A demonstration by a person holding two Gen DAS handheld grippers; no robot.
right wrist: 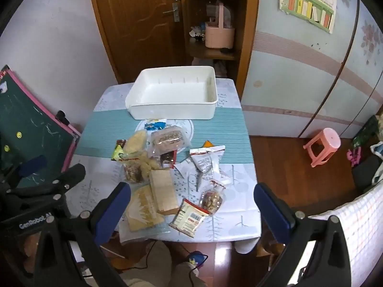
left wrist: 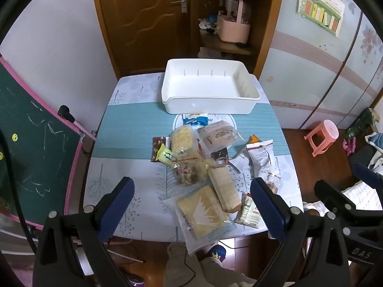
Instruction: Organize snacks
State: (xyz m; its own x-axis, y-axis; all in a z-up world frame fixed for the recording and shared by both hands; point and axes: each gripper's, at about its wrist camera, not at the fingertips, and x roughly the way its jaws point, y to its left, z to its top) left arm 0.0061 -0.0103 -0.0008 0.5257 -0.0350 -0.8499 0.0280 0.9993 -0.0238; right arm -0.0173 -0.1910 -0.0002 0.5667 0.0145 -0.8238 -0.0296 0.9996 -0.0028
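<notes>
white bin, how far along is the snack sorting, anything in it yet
Nothing looks done: the white bin is empty. Nothing is in hand either; the left gripper and right gripper hover with jaws wide open. Left: the whole snack pile on the table.

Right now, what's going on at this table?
A person holds two tongs over a small table, and nothing has been picked up yet. The left tongs and the right tongs both hang open above a loose pile of snack packets near the table's front edge, touching none of them. The white bin at the far end sits empty, so the sorting has not started.
</notes>
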